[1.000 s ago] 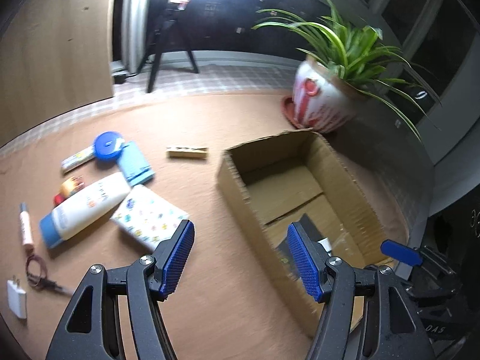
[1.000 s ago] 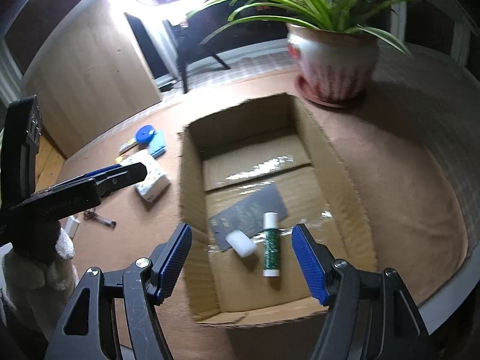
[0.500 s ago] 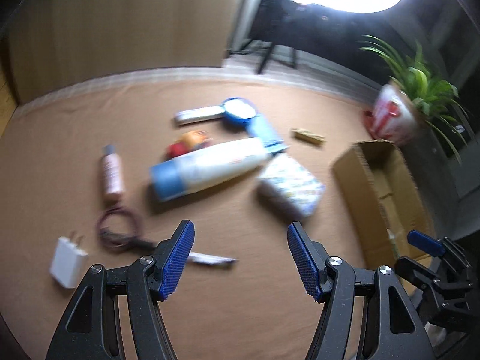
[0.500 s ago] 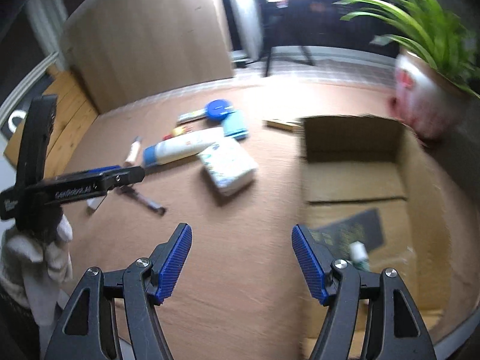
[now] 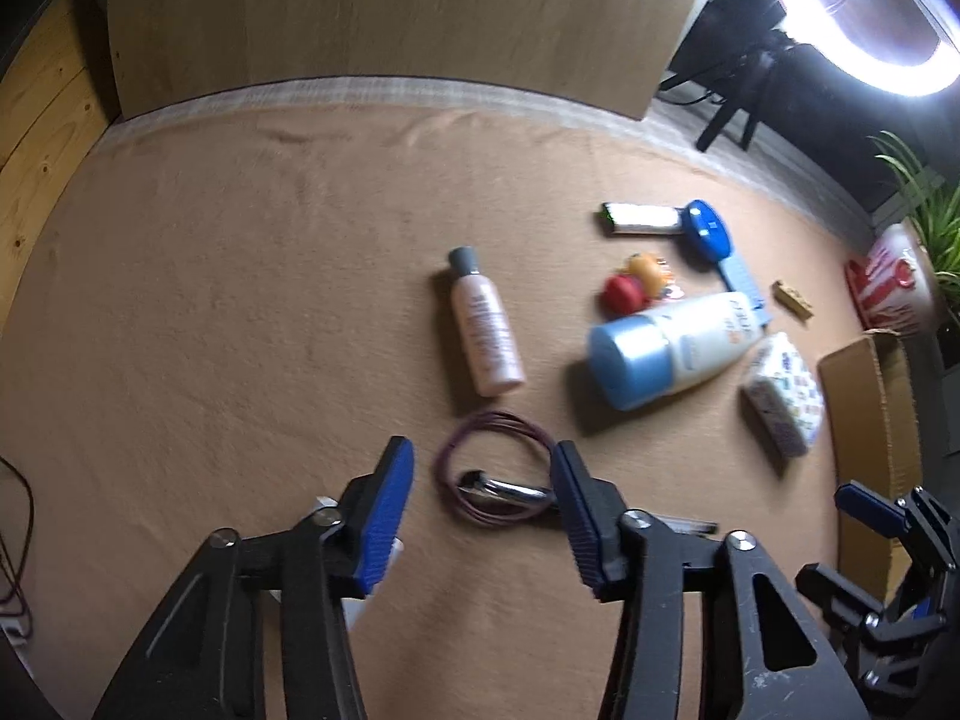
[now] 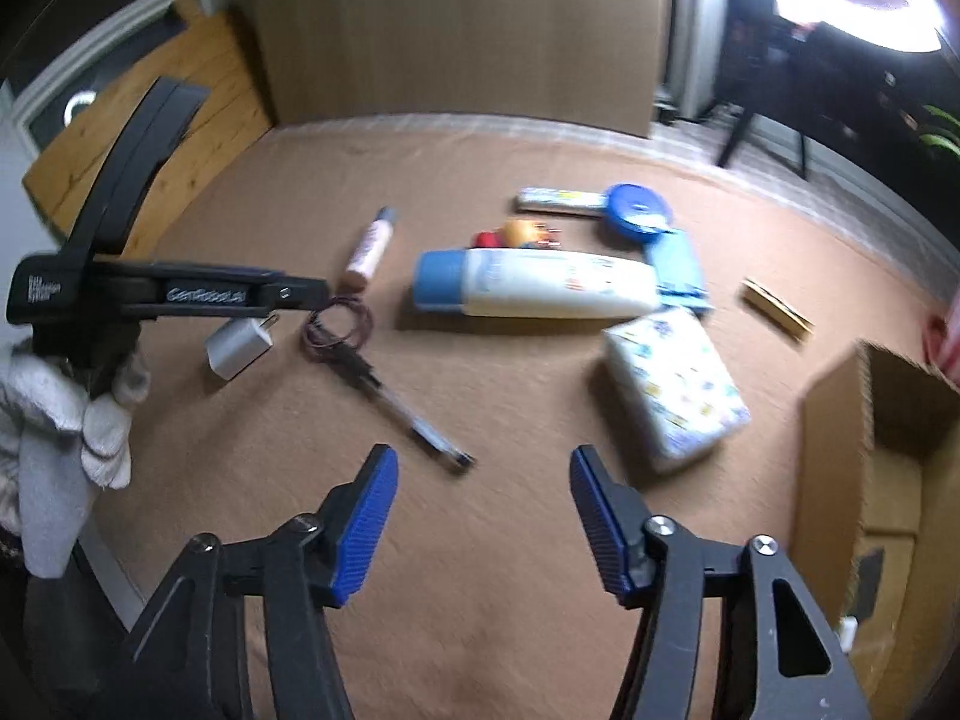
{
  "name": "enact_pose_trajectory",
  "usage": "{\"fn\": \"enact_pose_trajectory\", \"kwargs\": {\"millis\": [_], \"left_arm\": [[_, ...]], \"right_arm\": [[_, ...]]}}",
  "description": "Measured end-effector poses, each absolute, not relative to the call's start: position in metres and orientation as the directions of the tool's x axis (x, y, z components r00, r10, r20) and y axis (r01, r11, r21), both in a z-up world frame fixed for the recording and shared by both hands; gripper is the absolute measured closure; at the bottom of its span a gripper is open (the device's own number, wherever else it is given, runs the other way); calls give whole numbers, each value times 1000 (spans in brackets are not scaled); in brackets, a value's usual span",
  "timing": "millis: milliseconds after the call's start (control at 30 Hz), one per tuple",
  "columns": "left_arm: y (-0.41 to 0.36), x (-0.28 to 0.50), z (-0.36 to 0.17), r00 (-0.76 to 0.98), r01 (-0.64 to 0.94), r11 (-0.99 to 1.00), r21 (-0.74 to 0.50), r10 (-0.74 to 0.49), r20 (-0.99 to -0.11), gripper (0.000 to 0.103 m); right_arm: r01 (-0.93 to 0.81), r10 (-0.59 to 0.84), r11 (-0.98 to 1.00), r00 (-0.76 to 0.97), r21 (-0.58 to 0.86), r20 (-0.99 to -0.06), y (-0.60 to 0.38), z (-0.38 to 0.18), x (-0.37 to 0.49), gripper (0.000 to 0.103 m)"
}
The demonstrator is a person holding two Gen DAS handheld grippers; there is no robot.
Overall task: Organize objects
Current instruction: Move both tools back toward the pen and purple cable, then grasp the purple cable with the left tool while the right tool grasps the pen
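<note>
Left wrist view: the left gripper hangs with jaws wide apart over the purple cord, which lies just below the pink bottle. The right gripper is open too, empty. A careless pinch could snag the pen crossing the cord.

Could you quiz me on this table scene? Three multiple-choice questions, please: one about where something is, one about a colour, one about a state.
1. Where does the purple cable loop lie?
A. inside the cardboard box
B. on the mat, ahead of the left gripper
C. on the tissue pack

2. What colour is the big lotion bottle's cap?
A. blue
B. red
C. black

3. How is the right gripper?
A. shut on the pen
B. shut, empty
C. open, empty

Answers: 1 B, the loop shows between the fingers; 2 A, plainly blue; 3 C, fingers apart with only mat between.
</note>
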State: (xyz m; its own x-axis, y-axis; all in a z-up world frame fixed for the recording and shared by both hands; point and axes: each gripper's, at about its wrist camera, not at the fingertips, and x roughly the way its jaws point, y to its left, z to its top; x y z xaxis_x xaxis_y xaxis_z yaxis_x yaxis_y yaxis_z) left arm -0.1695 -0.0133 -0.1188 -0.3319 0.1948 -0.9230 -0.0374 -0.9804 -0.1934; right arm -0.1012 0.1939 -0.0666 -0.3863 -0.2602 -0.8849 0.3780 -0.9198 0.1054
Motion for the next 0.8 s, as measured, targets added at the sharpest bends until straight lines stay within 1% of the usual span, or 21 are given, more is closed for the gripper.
{"fn": "enact_pose_trajectory", "kwargs": {"millis": [133,267,333,500,567,600,633,667,800], "left_arm": [[-15,-178,-129,-302,-56,-981,-187,195,-933,68],[-9,-182,-136,-282,-92,-982,-165,184,-942,76],[-4,-183,-139,-276,-103,-983,-153,176,-945,81],[-1,-185,-144,-277,-101,-986,-136,159,-948,89],[-3,-186,-145,-277,-93,-985,-142,163,-947,92],[-4,-186,-145,-278,-90,-986,-144,164,-947,93],[-5,-186,-145,-279,-85,-985,-149,167,-946,94],[-6,-185,-145,-281,-80,-985,-153,169,-945,94],[-13,-182,-144,-286,-61,-984,-167,178,-942,97]], "right_arm": [[420,-258,-903,-357,92,-898,169,-77,-111,54],[450,-251,-890,-338,79,-907,150,-85,-120,55],[467,-238,-882,-338,57,-910,142,-90,-124,55],[483,-214,-875,-320,35,-923,129,-101,-131,55],[487,-206,-873,-312,30,-927,125,-105,-133,59],[490,-202,-871,-304,29,-931,122,-108,-134,65],[492,-201,-870,-296,32,-934,121,-109,-135,76],[496,-202,-868,-282,38,-938,119,-112,-135,82],[503,-217,-862,-270,55,-938,119,-114,-132,86]]}}
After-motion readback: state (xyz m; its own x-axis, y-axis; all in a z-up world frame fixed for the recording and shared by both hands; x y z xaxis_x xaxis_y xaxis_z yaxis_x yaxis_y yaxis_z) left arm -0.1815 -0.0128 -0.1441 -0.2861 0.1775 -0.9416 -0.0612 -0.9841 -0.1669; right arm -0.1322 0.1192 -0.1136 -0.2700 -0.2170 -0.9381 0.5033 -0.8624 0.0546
